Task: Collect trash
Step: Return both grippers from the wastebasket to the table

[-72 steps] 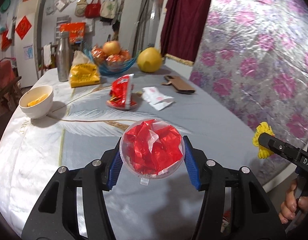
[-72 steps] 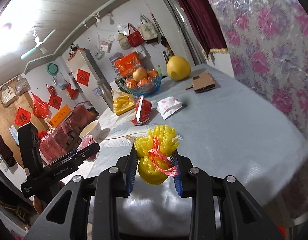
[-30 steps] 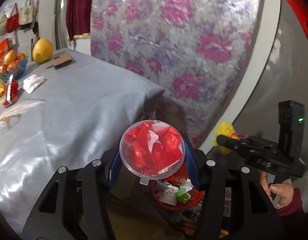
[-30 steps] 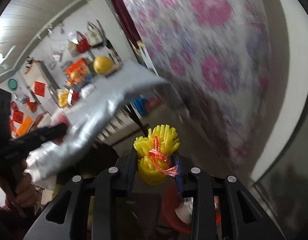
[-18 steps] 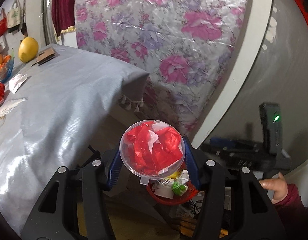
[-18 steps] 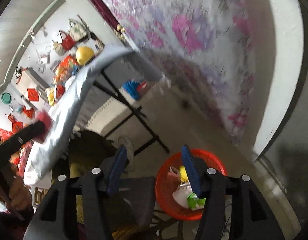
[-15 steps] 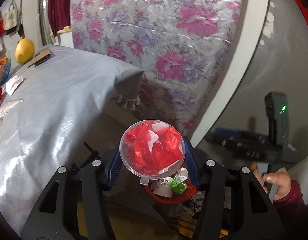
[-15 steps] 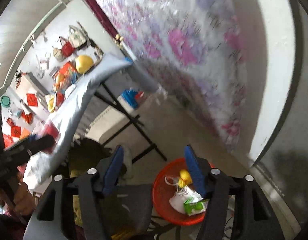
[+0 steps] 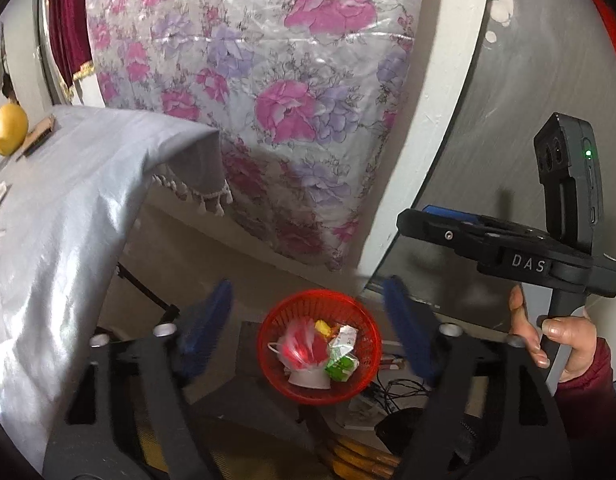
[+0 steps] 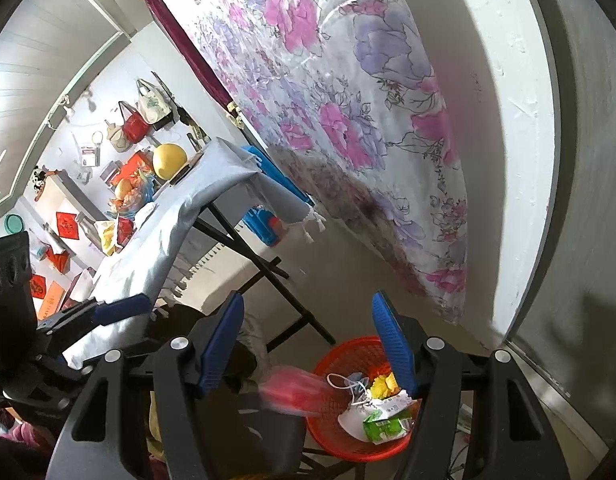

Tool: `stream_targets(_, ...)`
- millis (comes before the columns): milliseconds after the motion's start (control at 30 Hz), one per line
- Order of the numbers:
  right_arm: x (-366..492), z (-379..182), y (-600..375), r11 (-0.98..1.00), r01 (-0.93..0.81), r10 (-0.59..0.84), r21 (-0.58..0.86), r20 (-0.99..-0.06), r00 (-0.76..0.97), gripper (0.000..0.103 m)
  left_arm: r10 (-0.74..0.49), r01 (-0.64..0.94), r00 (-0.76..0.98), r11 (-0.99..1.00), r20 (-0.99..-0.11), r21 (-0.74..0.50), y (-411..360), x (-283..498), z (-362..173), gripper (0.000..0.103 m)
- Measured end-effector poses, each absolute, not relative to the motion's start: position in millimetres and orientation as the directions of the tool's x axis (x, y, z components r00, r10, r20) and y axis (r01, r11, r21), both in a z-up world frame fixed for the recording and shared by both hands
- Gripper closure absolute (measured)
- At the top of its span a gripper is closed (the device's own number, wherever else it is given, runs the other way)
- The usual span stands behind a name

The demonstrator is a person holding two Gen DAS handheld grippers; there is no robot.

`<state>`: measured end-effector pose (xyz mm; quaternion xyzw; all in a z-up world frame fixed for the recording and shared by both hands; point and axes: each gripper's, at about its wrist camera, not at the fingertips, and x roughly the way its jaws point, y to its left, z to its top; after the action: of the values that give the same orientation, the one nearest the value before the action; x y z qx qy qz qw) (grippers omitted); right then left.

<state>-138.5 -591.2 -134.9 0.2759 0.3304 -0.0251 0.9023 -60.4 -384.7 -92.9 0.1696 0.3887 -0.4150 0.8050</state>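
Note:
A red mesh trash basket (image 9: pixel 365 356) stands on the floor below both grippers; it also shows in the right wrist view (image 10: pixel 335 364). My left gripper (image 9: pixel 308 328) is open and empty right above it. The clear cup of red wrappers (image 9: pixel 304 346) is a falling blur over the basket; in the right wrist view it is a red blur (image 10: pixel 294 394) at the basket's left rim. My right gripper (image 10: pixel 311 340) is open and empty; it shows at the right in the left wrist view (image 9: pixel 431 220). The yellow foam net (image 10: pixel 381 388) lies in the basket with a white mask and green carton.
The table with the grey cloth (image 9: pixel 68 184) is to the left, on black folding legs (image 10: pixel 268 268). A floral-covered mattress (image 9: pixel 268 80) leans on the wall behind. Cables and a dark object (image 9: pixel 399 428) lie on the floor by the basket.
My left gripper has opened and let go of the cup of red wrappers, which is dropping toward the basket. The right gripper let the yellow foam net fall into the basket earlier and stays open.

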Motion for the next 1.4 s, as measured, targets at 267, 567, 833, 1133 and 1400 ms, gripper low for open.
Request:
stream_targets(267, -139, -134, -589, 0.843, 0.219, 0.148, 0.492, -0.602, 0.784, 0.036, -0.533, 0.774, 0.391, 0.632, -0.750, -0.045, -372, -55, -85, 0.012)
stream_targets(567, -136, -129, -579, 0.853, 0.194, 0.161, 0.484, -0.599, 0.784, 0.035, -0.513, 0.712, 0.452, 0.700, -0.730, -0.051, -348, -40, -77, 0.011)
stream_targets(833, -134, -123, -570, 0.877, 0.184, 0.147, 0.443, -0.613, 0.776, 0.024, -0.503, 0.688, 0.486, 0.724, -0.714, -0.042, -335, -38, -72, 0.011)
stream_targets(1133, -125, -112, -534, 0.967, 0.187, -0.016, 0.175, -0.689, 0.725, 0.006, -0.466, 0.635, 0.547, 0.773, -0.696, -0.018, -315, -29, -69, 0.009)
stream_targets(1400, -108, -92, -511, 0.976, 0.146, -0.002, 0.160, -0.668, 0.744, 0.006, -0.420, 0.557, 0.620, 0.831, -0.662, -0.006, -282, -14, -65, 0.007)
